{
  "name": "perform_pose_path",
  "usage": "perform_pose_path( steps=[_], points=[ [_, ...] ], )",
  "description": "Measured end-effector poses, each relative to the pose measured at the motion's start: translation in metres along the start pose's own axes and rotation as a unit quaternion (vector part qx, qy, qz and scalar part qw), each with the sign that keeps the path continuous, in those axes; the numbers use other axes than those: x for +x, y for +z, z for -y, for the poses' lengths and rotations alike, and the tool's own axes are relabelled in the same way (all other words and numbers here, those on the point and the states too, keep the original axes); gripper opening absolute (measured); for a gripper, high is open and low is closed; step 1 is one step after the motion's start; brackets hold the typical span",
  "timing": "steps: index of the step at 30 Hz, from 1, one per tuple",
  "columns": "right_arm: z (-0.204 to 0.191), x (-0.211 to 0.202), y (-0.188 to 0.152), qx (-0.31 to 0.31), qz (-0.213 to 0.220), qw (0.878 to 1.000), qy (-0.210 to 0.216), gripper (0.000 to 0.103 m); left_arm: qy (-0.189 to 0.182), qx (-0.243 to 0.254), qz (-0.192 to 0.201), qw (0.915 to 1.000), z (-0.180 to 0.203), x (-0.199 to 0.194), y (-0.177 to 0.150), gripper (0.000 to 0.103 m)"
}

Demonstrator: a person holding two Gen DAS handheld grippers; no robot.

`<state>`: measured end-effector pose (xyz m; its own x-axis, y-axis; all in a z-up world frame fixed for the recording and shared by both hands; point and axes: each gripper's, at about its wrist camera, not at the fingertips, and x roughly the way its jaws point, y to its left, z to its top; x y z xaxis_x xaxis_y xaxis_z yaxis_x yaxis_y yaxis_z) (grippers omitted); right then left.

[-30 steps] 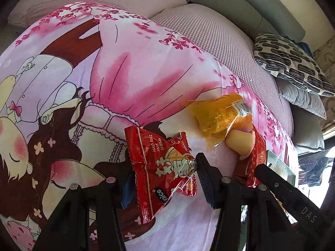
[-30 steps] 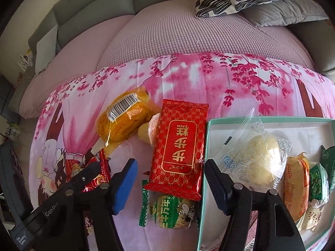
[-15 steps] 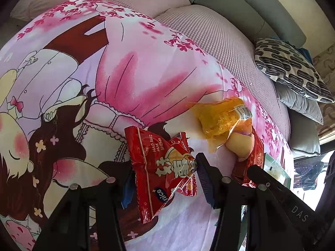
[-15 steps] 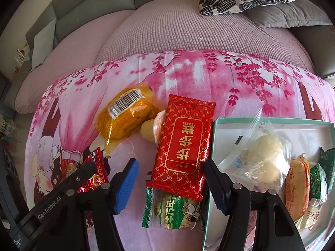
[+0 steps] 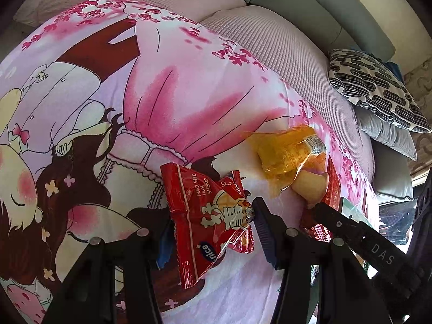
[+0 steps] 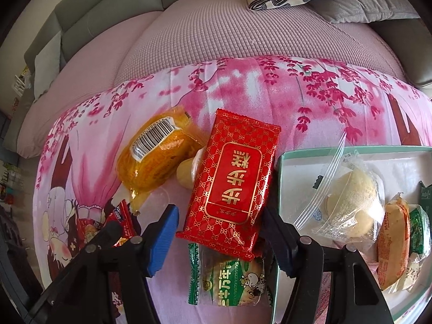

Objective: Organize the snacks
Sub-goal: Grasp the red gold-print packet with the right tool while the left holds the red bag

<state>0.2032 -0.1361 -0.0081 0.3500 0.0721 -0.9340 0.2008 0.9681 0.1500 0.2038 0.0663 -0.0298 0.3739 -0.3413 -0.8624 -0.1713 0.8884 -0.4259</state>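
Observation:
My left gripper (image 5: 209, 232) stands open around a red peanut snack bag (image 5: 208, 216) lying on the pink printed blanket (image 5: 175, 94). My right gripper (image 6: 218, 239) is open, its jaws either side of the lower end of a red and gold cake packet (image 6: 232, 186). A yellow wrapped cake (image 6: 154, 159) lies left of that packet and shows in the left wrist view (image 5: 283, 156). A green-edged packet (image 6: 229, 280) lies under the red packet's near end. A white tray with a green rim (image 6: 280, 167) at right holds several wrapped snacks, among them a bun in a clear bag (image 6: 351, 202).
A pale round snack (image 6: 186, 172) sits between the yellow cake and the red packet. The blanket lies on a pink-covered sofa (image 6: 243, 32) with grey backrests. A black and white patterned cushion (image 5: 375, 86) rests at the back.
The right gripper has moved forward, so the red and gold packet now sits between its jaws. The left gripper has shifted slightly; the red peanut bag stays between its jaws.

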Motion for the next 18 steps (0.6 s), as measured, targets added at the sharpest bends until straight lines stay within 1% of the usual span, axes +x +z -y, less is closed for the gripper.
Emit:
perform_pose_path(
  steps=[5, 7, 8, 9, 14, 18],
  points=[
    [0.006, 0.004, 0.001, 0.018, 0.000, 1.000, 0.003, 0.067, 0.000, 0.002, 0.000, 1.0000, 0.000, 0.001, 0.000, 0.056],
    [0.005, 0.005, 0.000, 0.017, 0.001, 1.000, -0.001, 0.065, 0.001, 0.002, 0.000, 1.0000, 0.000, 0.001, 0.000, 0.056],
    [0.004, 0.005, 0.000, 0.013, 0.002, 1.000, -0.009, 0.061, 0.000, 0.003, 0.001, 1.0000, 0.001, 0.001, 0.000, 0.056],
    [0.003, 0.006, -0.001, 0.012, 0.003, 1.000, -0.013, 0.060, 0.000, 0.005, 0.001, 1.0000, 0.001, 0.001, 0.000, 0.056],
    [0.008, 0.003, -0.002, 0.021, 0.008, 1.000, -0.010, 0.052, -0.006, 0.004, 0.001, 1.0000, -0.001, 0.002, -0.002, 0.056],
    [0.011, -0.002, -0.012, 0.022, 0.007, 1.000, 0.001, 0.050, -0.010, 0.008, -0.001, 0.9999, 0.000, 0.001, -0.004, 0.055]
  ],
)
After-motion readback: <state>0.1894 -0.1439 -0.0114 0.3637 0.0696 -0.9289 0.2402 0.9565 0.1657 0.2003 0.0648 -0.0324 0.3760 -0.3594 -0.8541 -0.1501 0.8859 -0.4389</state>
